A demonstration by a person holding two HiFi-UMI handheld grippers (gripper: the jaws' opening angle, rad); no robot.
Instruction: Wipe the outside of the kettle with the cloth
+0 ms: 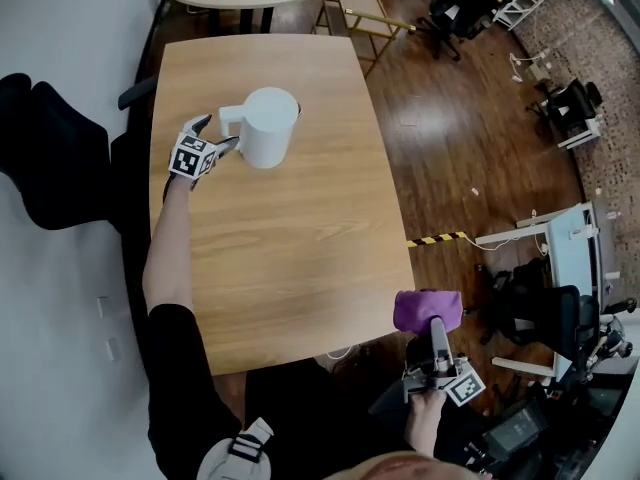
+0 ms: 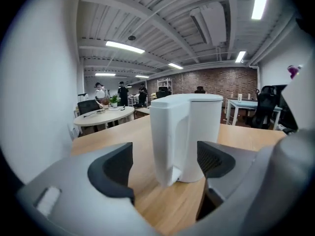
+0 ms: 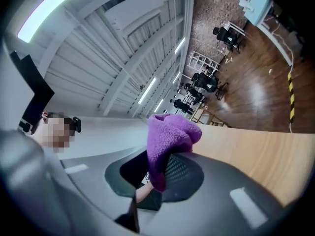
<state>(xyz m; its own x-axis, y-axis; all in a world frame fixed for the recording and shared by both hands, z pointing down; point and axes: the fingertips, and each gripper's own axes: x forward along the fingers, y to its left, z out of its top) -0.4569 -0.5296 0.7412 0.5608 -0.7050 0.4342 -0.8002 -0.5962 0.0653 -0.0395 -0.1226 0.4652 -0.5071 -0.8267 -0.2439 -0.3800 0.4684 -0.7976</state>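
Kettle (image 1: 268,126) stands at 11 o'clock on the surface (image 1: 300,248); left tongs (image 1: 216,134) gape around its handle (image 1: 232,116), the best hold: rigid, smooth, probably light. Right tongs (image 1: 437,330) pinch the soft cloth (image 1: 425,308) at 5 o'clock.

White kettle (image 1: 268,126) stands upright on the table (image 1: 300,258); bunched purple cloth (image 1: 428,310) is pinched in the right tool (image 1: 435,336).

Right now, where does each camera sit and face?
Head view: on the head, steeply down at the table; shows left arm, left gripper, right gripper.
Left gripper view: on left gripper, along open jaws at kettle.
Right gripper view: on right gripper, tilted upward; jaws pinch cloth.
Shared: kettle in head and left gripper views.
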